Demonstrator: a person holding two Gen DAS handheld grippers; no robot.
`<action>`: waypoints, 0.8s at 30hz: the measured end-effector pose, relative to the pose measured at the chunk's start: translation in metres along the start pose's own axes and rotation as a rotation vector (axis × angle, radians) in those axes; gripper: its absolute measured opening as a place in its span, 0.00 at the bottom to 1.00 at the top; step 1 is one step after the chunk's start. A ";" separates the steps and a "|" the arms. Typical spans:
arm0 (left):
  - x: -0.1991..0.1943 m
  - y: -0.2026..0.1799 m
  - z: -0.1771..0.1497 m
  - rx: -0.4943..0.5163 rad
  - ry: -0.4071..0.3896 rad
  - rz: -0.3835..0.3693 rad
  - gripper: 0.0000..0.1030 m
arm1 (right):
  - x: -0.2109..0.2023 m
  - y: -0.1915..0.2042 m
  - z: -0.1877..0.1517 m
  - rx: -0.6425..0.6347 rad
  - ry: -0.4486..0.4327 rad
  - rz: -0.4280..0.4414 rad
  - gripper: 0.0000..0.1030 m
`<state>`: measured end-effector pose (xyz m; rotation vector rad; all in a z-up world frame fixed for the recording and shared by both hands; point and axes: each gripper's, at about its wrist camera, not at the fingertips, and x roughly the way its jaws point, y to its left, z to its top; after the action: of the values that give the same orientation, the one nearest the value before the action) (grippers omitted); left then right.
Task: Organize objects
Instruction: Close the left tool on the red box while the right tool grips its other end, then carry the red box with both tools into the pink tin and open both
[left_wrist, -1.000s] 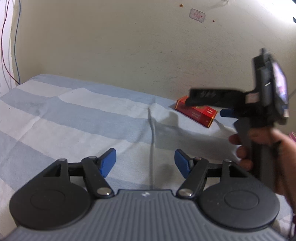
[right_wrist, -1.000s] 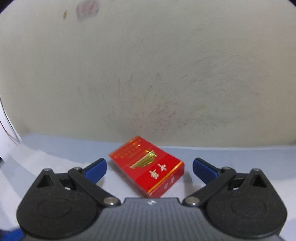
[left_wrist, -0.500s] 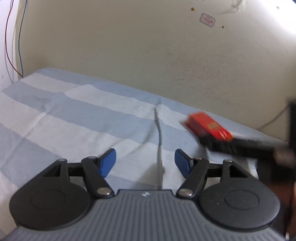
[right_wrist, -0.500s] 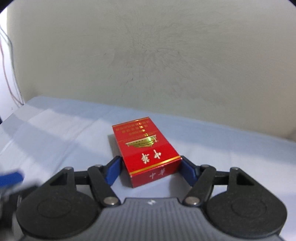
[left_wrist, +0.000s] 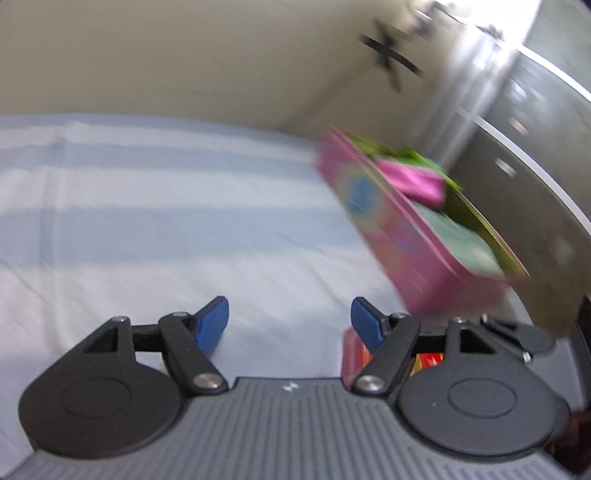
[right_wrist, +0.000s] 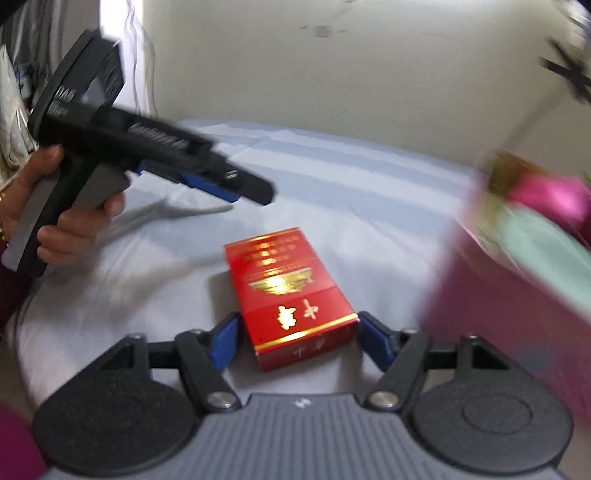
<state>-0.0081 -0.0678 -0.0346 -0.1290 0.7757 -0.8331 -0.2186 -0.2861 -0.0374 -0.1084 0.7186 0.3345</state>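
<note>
My right gripper (right_wrist: 297, 338) is shut on a red cigarette pack (right_wrist: 290, 291) with gold print and holds it above the striped bedsheet (right_wrist: 351, 192). A sliver of the pack (left_wrist: 352, 356) shows low in the left wrist view, behind that gripper's right finger. My left gripper (left_wrist: 290, 323) is open and empty over the sheet; it also shows at the left of the right wrist view (right_wrist: 218, 184). A pink box (left_wrist: 399, 236) holding pink and green items stands to the right, blurred, and shows in the right wrist view (right_wrist: 517, 295) too.
A cream wall (right_wrist: 332, 66) runs behind the bed. A grey cabinet or door (left_wrist: 535, 147) stands at the far right beyond the pink box. Wires hang at the wall's upper left (right_wrist: 136, 55).
My right gripper closed on the red pack, lifted it and swung right toward the pink box. My left gripper stayed open and also turned right, bringing the pink box into view.
</note>
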 end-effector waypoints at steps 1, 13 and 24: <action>0.002 -0.012 -0.006 0.008 0.012 -0.023 0.72 | -0.012 -0.006 -0.012 0.024 -0.016 -0.013 0.81; 0.002 -0.059 -0.045 0.084 0.072 -0.053 0.54 | -0.034 -0.005 -0.035 0.057 -0.146 -0.033 0.78; -0.011 -0.149 0.008 0.249 0.006 -0.108 0.51 | -0.082 -0.040 -0.023 0.161 -0.317 -0.076 0.56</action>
<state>-0.0993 -0.1632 0.0357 0.0532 0.6688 -1.0262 -0.2771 -0.3503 -0.0007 0.0693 0.4239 0.2128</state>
